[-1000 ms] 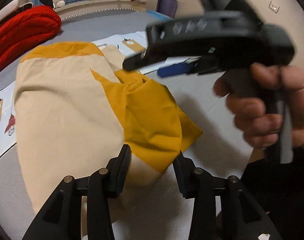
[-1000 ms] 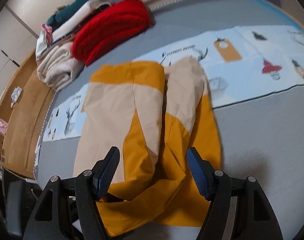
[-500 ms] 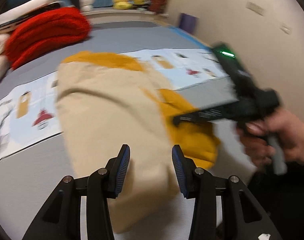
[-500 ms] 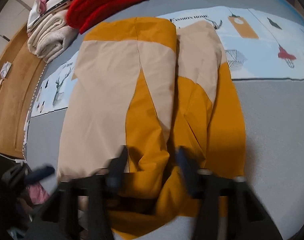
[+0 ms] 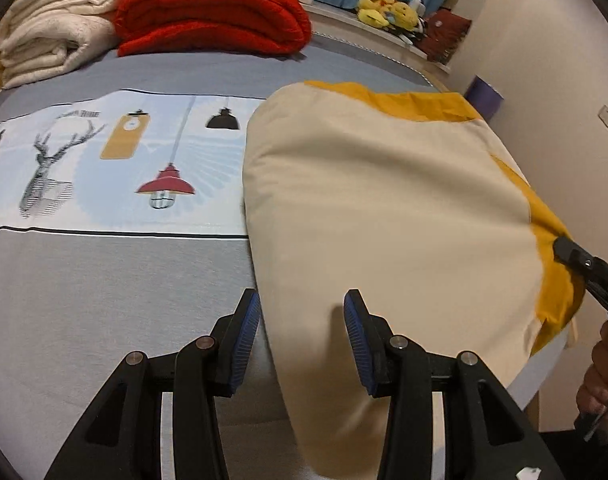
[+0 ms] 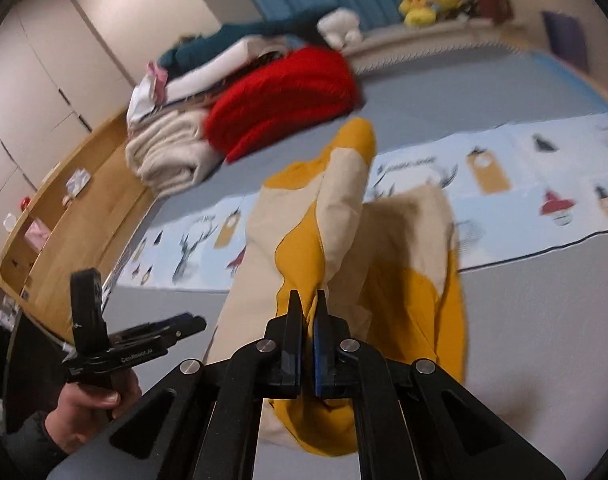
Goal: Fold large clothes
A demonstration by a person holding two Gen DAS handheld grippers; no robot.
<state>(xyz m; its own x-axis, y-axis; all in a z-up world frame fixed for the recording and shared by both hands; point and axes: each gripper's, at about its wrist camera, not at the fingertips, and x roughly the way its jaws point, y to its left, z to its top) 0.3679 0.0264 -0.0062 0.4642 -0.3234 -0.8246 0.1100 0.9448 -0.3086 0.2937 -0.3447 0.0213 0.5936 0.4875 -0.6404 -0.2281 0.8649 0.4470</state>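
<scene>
A large cream and mustard garment (image 5: 384,208) lies on the grey bed (image 5: 84,300). My left gripper (image 5: 302,320) hovers open over the garment's near left edge, one pad above the cloth and one above the sheet, pressing on nothing. My right gripper (image 6: 308,308) is shut on a mustard fold of the garment (image 6: 336,208) and holds that part raised off the bed. In the left wrist view the right gripper (image 5: 580,260) shows at the right edge, pinching the mustard corner. A hand holds the left gripper (image 6: 160,332) at the lower left of the right wrist view.
A folded red blanket (image 5: 212,12) and cream blankets (image 5: 56,32) are stacked at the far side of the bed. A printed strip (image 5: 104,160) crosses the sheet. Plush toys (image 5: 384,12) sit on a ledge. A wall (image 5: 564,80) and a wooden bed frame (image 6: 64,208) border the bed.
My right gripper has shut on the mustard fabric and risen with it. My left gripper has slid over to the garment's left edge, still open.
</scene>
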